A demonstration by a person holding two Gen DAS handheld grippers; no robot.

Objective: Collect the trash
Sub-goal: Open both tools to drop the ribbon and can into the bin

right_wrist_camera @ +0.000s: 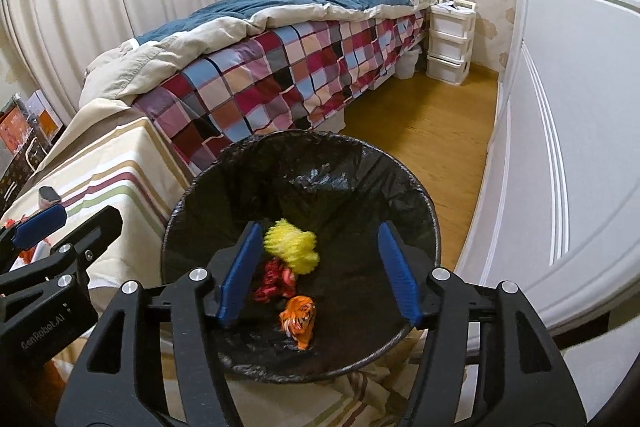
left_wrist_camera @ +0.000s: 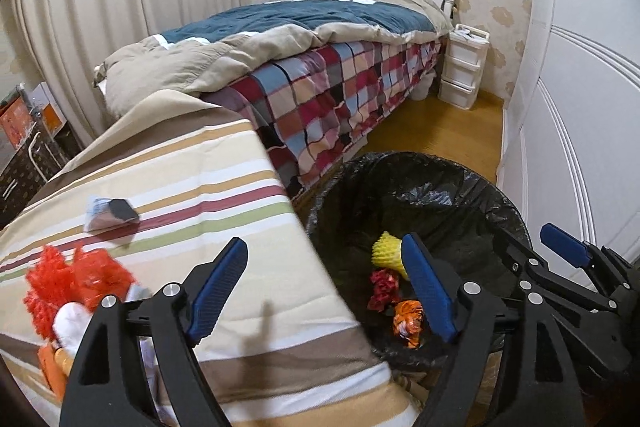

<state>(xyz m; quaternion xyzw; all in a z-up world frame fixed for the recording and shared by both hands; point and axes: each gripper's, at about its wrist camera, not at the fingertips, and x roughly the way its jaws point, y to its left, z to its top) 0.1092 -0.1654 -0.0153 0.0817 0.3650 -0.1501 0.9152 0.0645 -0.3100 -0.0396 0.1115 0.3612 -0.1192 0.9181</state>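
1. Jaws of the right gripper (right_wrist_camera: 318, 273) are spread wide and hold nothing, above the black-lined bin (right_wrist_camera: 404, 179); yellow foam net (right_wrist_camera: 294, 245) lies below.
2. The left gripper (left_wrist_camera: 326, 291) is also open and empty.
3. Remaining trash, the orange mesh (left_wrist_camera: 76, 275) and a small wrapper (left_wrist_camera: 110, 213), lies left of it on the striped cloth (left_wrist_camera: 200, 187); it should be approached low and pinched centrally.

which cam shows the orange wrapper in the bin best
The right wrist view: the orange wrapper lies unobstructed on the black liner between the open right gripper fingers. In the left wrist view the wrapper is partly hidden behind the left gripper finger.
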